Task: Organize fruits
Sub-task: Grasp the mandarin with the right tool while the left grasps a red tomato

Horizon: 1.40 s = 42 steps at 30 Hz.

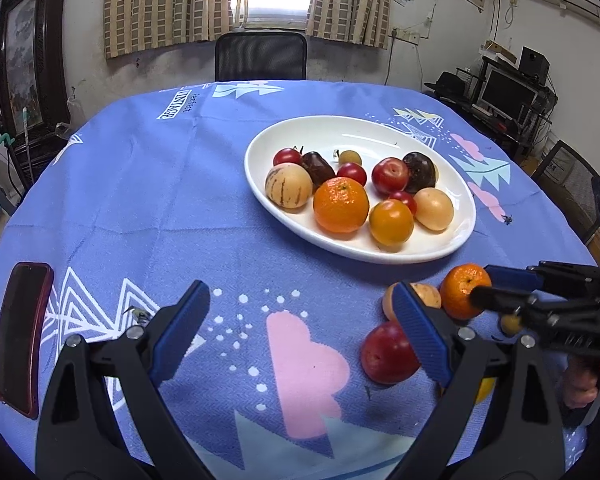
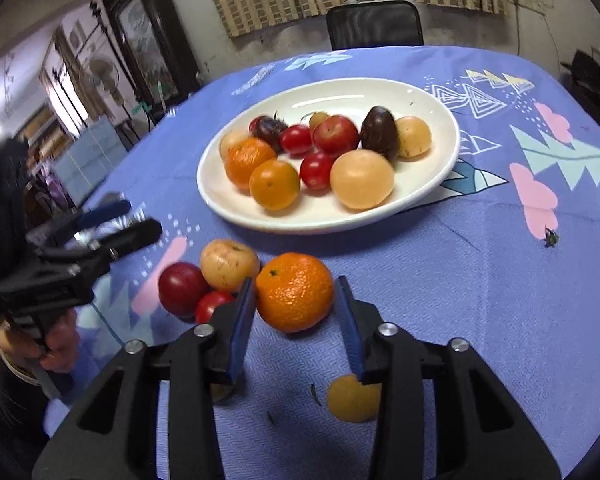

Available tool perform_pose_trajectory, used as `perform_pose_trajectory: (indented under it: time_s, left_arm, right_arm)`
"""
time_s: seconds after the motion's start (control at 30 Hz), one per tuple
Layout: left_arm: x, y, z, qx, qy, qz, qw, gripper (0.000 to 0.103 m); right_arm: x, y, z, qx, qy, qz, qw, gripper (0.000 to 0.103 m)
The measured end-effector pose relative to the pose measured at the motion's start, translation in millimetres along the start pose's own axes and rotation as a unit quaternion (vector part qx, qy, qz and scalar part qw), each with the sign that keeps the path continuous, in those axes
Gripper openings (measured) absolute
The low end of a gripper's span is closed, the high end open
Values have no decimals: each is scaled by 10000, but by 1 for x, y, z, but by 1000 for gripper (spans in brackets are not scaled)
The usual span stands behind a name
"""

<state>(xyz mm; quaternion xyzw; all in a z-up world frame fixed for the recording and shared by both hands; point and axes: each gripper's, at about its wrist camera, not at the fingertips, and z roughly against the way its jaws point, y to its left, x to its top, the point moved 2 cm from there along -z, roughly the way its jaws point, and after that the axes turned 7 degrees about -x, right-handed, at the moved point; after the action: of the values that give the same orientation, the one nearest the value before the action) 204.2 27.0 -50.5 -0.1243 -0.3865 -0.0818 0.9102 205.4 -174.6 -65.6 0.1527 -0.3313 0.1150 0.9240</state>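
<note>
- My right gripper [image 2: 296, 312] is low over the table with its blue pads spread on either side of a loose mandarin [image 2: 295, 297]. The left pad sits right against the peel; I cannot tell whether the right one touches, so I would call the jaws apart, not clamped.
- My left gripper [image 1: 300, 332] hangs wide open with nothing between its fingers — a red plum [image 1: 390, 358] lies just beside its right finger.
- Just left of the mandarin, a pale yellow fruit [image 2: 229, 265], the plum and a small red tomato [image 2: 212, 306] huddle together, touching. A small yellow-orange fruit [image 2: 350, 398] lies under my right finger.
- Beyond them the white oval plate [image 2: 340, 222] already holds about ten fruits on the blue patterned tablecloth [image 2: 480, 300].
- Risk, as I judge it: the mandarin is round and glossy, so an off-centre squeeze could pop it out sideways into its neighbours and send them rolling.
- The plate is crowded, and a careless drop could nudge fruit over its low rim.
</note>
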Motion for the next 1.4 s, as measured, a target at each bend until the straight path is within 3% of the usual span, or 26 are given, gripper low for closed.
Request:
perform_pose_trajectory:
  time_s: [0.17,0.4,0.67,1.03,1.3,1.4]
  left_arm:
    - [-2,-6,-3,62,31,-195,9998,94]
    - [-3,-10,-1,44,11,-287,9996,94]
    - [-3,-12,2,45,-16,-343,9994,94]
    - [-6,-16,-2,24,109,-465,9989,94]
    - [-10,-27,-6,-666,305,-658,9951,92]
    - [-13,-30,-8,-709,373,-729,9941,84]
  right_arm:
    - [1,-4,2,-69,-4,-35,10000,34]
    - [-5,4,-9,-242,252,186,9992,47]
    - [-11,10,-17,-436,322,397,9977,47]
    - [-9,2,-16,-383,367,171,9984,45]
    - [-5,-12,-10,-326,317,-133,9989,45]
    - [-5,-11,-10,-311,327,-125,9989,45]
